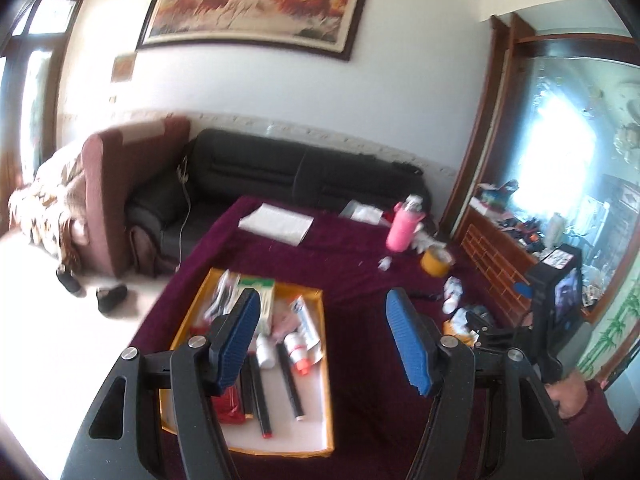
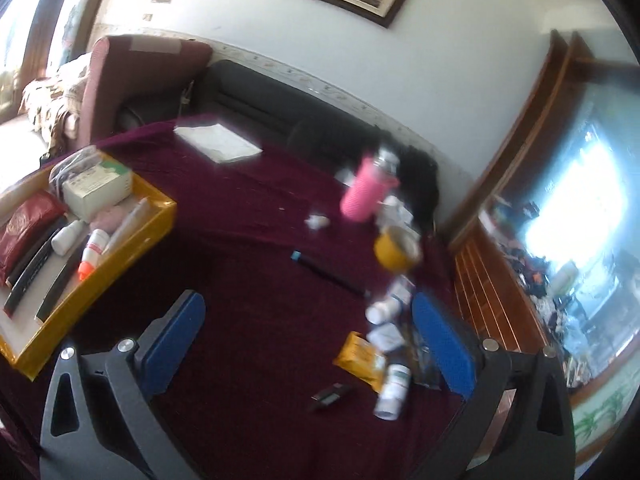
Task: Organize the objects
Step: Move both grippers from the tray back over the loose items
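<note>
A yellow-rimmed tray on the dark red tablecloth holds pens, small bottles, a toothpaste tube, a box and a red pouch; it also shows in the right wrist view. My left gripper is open and empty, raised above the tray's right side. My right gripper is open and empty above the cloth. Loose items lie to its right: a black pen with a blue end, small white bottles, a yellow packet and a small dark object.
A pink bottle and a yellow tape roll stand further back on the table. White paper lies at the far side. A black sofa is behind the table, a wooden cabinet to the right.
</note>
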`<state>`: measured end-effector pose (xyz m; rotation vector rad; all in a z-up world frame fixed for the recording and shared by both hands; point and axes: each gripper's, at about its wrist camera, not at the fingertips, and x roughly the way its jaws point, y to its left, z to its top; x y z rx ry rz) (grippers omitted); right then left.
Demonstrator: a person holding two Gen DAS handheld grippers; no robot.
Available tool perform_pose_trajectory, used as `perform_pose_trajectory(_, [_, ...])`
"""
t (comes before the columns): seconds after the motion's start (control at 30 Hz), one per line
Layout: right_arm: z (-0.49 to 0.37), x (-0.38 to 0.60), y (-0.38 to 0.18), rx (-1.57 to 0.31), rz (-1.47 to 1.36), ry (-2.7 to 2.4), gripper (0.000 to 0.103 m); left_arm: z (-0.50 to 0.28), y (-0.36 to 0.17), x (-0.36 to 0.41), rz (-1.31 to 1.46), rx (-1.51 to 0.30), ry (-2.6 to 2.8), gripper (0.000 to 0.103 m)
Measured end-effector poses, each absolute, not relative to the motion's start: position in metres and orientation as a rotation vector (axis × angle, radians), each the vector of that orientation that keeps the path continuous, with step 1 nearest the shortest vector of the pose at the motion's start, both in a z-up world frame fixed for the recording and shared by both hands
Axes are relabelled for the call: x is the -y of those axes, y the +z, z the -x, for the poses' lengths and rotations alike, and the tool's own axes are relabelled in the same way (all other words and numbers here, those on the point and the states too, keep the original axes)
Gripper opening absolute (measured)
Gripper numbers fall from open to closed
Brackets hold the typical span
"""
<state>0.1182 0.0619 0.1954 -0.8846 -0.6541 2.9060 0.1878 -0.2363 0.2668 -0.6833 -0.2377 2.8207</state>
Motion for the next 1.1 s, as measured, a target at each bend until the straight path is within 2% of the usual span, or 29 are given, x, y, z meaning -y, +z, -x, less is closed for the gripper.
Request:
perform_pose_trajectory(0.03, [-0.121, -0.072, 0.207, 0.616, 0.876, 2.907, 0.103, -0.192, 0.282, 0.233, 0.670, 0.214, 2.821, 0.074])
perform_pose_trajectory(0.1, [-0.122, -0.098, 0.239, 0.524, 0.840, 2.903, 0.103, -0.198, 0.321, 0.228, 0.656, 0.176, 2.822, 0.079])
perform_pose_trajectory(0.17, [-0.134, -0.125, 0.275, 0.450, 0.773, 2.906, 0.103, -0.193, 0.362, 0.222, 0.637, 0.154, 2.842, 0.080])
perform_pose_trajectory(0.27, [-0.147, -0.149, 0.319, 0.458, 0.687, 2.851, 0.103, -0.174, 0.410, 0.200, 0.613, 0.003, 2.911, 0.081])
perform_pose_trajectory(0.3, [-0.149, -0.154, 0.329, 0.479, 0.682, 2.832, 0.103, -0.166, 0.425, 0.190, 0.589, -0.050, 2.942, 0.085])
perform_pose_trajectory(0.33, [-0.148, -0.160, 0.339, 0.502, 0.687, 2.805, 0.103, -0.157, 0.435, 0.180, 0.568, -0.093, 2.956, 0.097])
perform_pose_trajectory(0.37, [-0.145, -0.165, 0.344, 0.519, 0.698, 2.787, 0.103, -0.148, 0.440, 0.171, 0.565, -0.116, 2.945, 0.102])
perform_pose_trajectory(0.4, [-0.142, -0.168, 0.346, 0.523, 0.718, 2.784, 0.103, -0.138, 0.439, 0.162, 0.569, -0.107, 2.921, 0.102])
perform_pose_trajectory(0.5, [-0.132, -0.184, 0.326, 0.404, 0.816, 2.809, 0.103, -0.110, 0.405, 0.142, 0.652, 0.037, 2.802, 0.102])
perform_pose_trajectory(0.67, [-0.077, -0.205, 0.255, 0.048, 1.160, 2.907, 0.103, -0.063, 0.286, 0.092, 0.917, 0.106, 2.585, 0.102])
perform_pose_trajectory(0.87, [0.021, -0.194, 0.183, -0.139, 1.392, 2.897, 0.103, -0.023, 0.149, 0.070, 1.151, 0.208, 2.478, 0.101])
perform_pose_trajectory(1.0, [0.096, -0.184, 0.133, -0.130, 1.526, 2.820, 0.103, -0.016, 0.114, 0.070, 1.188, 0.160, 2.501, 0.101])
perform_pose_trajectory(1.1, [0.154, -0.186, 0.090, -0.194, 1.660, 2.740, 0.103, -0.012, 0.100, 0.078, 1.222, 0.178, 2.470, 0.101])
